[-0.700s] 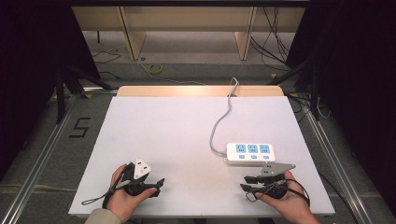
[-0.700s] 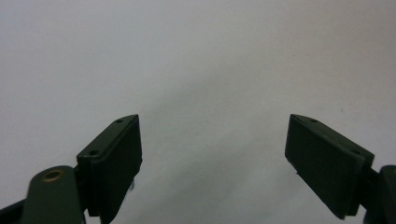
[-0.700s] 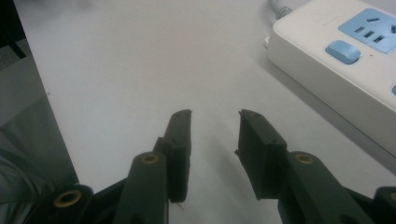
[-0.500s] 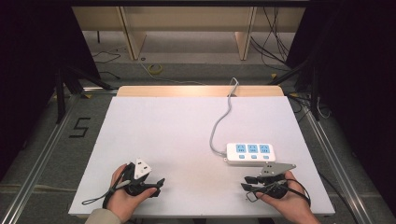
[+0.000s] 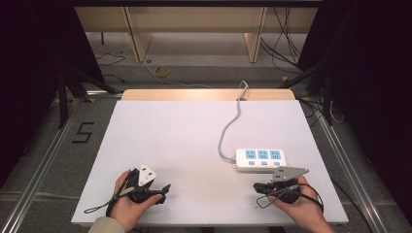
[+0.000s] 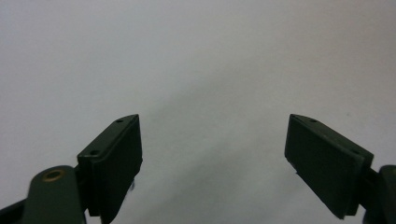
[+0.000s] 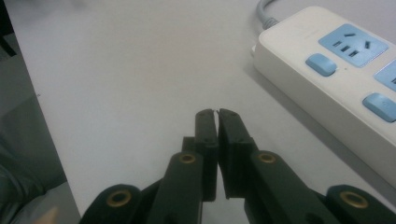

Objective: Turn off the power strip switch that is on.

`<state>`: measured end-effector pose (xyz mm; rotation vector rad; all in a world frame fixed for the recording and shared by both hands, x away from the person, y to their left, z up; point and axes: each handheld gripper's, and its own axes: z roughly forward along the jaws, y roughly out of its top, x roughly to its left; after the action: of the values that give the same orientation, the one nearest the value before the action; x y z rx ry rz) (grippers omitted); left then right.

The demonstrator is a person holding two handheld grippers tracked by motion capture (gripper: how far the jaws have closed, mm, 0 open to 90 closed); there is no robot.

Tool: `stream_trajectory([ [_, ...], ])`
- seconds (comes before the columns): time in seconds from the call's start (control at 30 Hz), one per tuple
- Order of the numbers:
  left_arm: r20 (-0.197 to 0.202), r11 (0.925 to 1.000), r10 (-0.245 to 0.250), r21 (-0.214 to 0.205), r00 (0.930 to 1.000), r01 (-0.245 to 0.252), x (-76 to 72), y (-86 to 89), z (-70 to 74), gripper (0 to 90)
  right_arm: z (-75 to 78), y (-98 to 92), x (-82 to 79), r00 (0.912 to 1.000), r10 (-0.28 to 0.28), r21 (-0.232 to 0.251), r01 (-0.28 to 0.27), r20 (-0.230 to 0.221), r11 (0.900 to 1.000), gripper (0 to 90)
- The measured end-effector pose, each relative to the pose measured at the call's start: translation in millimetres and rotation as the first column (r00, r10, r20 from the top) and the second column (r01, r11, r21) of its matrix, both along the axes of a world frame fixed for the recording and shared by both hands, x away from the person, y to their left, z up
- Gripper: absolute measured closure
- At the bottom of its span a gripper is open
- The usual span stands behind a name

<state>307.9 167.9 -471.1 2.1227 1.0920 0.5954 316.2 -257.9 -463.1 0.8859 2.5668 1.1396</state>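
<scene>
Power strip (image 7: 327,88) — glossy white plastic

The high view looks forward and down from above the near edge of the white table (image 5: 194,136), far enough to take in the whole top, the power strip (image 5: 261,159) near its right front, and the floor beyond. The right gripper view sits low and close beside the power strip (image 7: 336,70), sharing that strip and the tabletop with the high view. The left gripper view faces bare table (image 6: 196,60) at close range, well apart from the power strip
</scene>
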Motion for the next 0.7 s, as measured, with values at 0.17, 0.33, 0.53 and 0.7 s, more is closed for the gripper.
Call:
stream_trajectory([
  [0.17,0.011,1.0000,0.002,-0.008,0.9999,-0.002,-0.3,-0.5,0.6,19.6,3.0,0.6,1.6,0.9998,-0.020,-0.012,0.020,0.004,0.9997,90.0],
  [0.33,0.015,1.0000,0.002,-0.004,0.9999,-0.002,0.0,0.4,1.1,19.7,4.7,0.7,4.7,0.9994,-0.034,-0.019,0.034,-0.006,0.9992,90.0],
  [0.53,0.015,1.0000,0.001,-0.002,0.9999,-0.001,0.0,0.4,1.5,19.7,7.3,-1.3,7.7,0.9987,-0.051,-0.029,0.051,-0.004,0.9983,90.0],
  [0.7,0.016,1.0000,0.003,-0.003,0.9999,-0.003,0.2,0.3,1.2,19.7,9.6,-3.5,10.1,0.9975,-0.071,-0.041,0.071,-0.007,0.9967,90.0],
])
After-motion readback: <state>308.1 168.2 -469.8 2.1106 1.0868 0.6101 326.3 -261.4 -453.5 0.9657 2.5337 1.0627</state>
